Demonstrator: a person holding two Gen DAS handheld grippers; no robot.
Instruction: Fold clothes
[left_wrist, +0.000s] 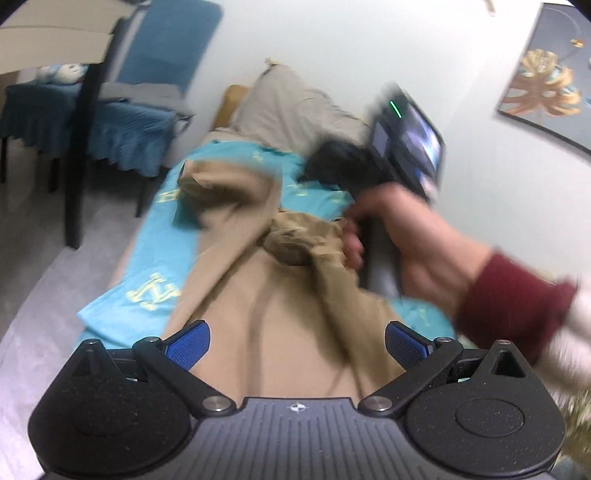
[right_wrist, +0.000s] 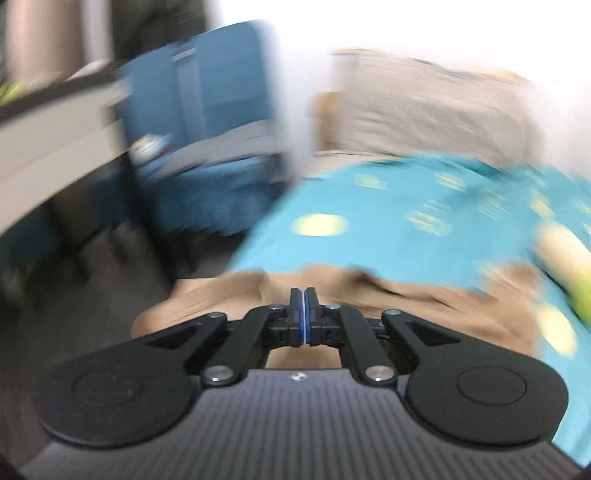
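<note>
Left gripper (left_wrist: 297, 345): jaws spread wide, nothing between the pads, poised over the near end of the tan garment (left_wrist: 280, 295). Right gripper (right_wrist: 303, 306): pads pressed together at the garment's edge; blur prevents confirming cloth between them. The garment lies bunched on a turquoise bedspread (left_wrist: 155, 258), whose left edge drops to the floor (left_wrist: 40, 295) at 9 o'clock. Right hand (left_wrist: 413, 236) crowds 2 o'clock. Pillow (left_wrist: 291, 107) at 12 o'clock; blue chair (left_wrist: 147, 92) at 10 o'clock.
</note>
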